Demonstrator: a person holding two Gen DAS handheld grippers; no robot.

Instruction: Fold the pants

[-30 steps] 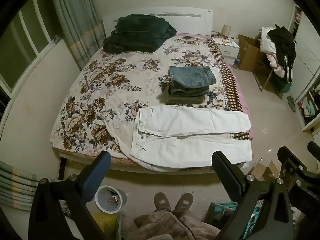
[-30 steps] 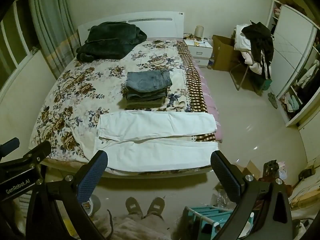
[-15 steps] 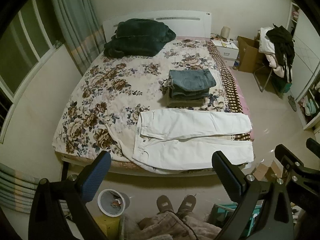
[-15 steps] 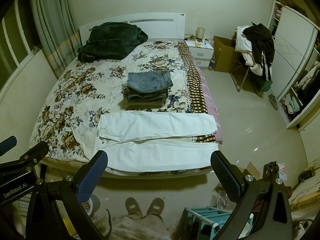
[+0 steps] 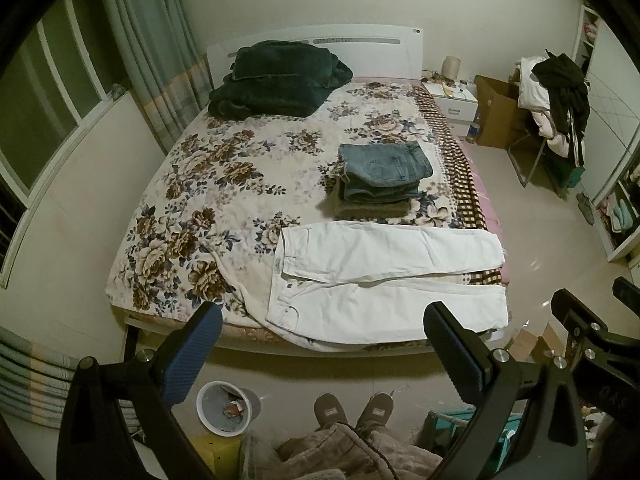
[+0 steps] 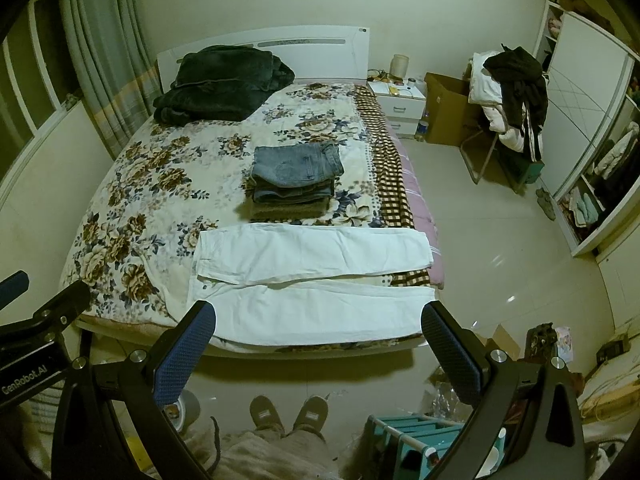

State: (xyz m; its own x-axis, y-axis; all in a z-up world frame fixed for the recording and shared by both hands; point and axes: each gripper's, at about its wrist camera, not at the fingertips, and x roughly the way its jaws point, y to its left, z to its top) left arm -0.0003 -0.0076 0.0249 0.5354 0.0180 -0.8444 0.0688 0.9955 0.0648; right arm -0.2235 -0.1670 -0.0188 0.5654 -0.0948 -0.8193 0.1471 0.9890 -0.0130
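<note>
Left wrist view: white pants [image 5: 384, 280] lie flat on floral bedspread [image 5: 224, 184]; left gripper [image 5: 324, 344] and right gripper [image 6: 318, 340] both spread apart, holding nothing.

Both of my views are dim and carry a yellow-green cast, the kind indoor lamps give; the window [image 5: 38, 92] at left is dark. The light seems to come from overhead, though I see no lamp. Small glints sit on the glossy floor [image 6: 510, 300] right of the bed [image 5: 240, 184], and a soft shadow lies under its near edge. The white pants [image 5: 384, 280] are the brightest patch, close to washed out. Fisheye bending curves the walls and curtain [image 6: 100, 80], and black corners ring each frame. Detail is soft and grainy toward the edges; the flower print stays fairly sharp mid-frame.
</note>
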